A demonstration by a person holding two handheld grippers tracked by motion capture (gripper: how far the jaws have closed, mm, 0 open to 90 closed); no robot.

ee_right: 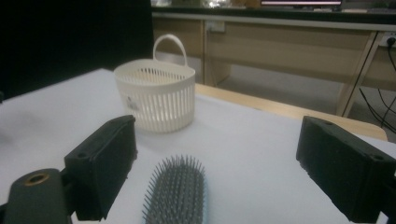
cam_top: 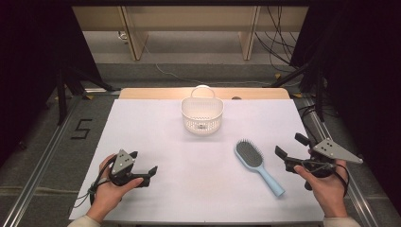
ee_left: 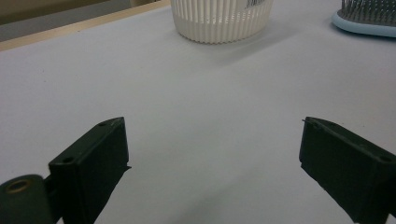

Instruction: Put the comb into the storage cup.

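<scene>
A light blue hairbrush (cam_top: 257,165) with grey bristles lies flat on the white table cover, right of centre, handle toward the near edge. My right gripper (cam_top: 290,145) is held just right of it, open, with nothing between its fingers. In the right gripper view the brush head (ee_right: 175,191) lies below and ahead of the wide jaws of the right gripper (ee_right: 217,149). My left gripper (cam_top: 143,163) rests low at the near left, open and empty. In its own view the left gripper (ee_left: 212,158) faces bare cover. A white slatted basket (cam_top: 202,114) with a handle stands at the middle back.
The white cover (cam_top: 189,151) spreads over most of the table, with a wooden strip (cam_top: 156,93) along the far edge. The basket (ee_left: 219,21) and brush head (ee_left: 369,18) sit far ahead of the left gripper. Beyond the basket (ee_right: 156,100) are desk legs and cables.
</scene>
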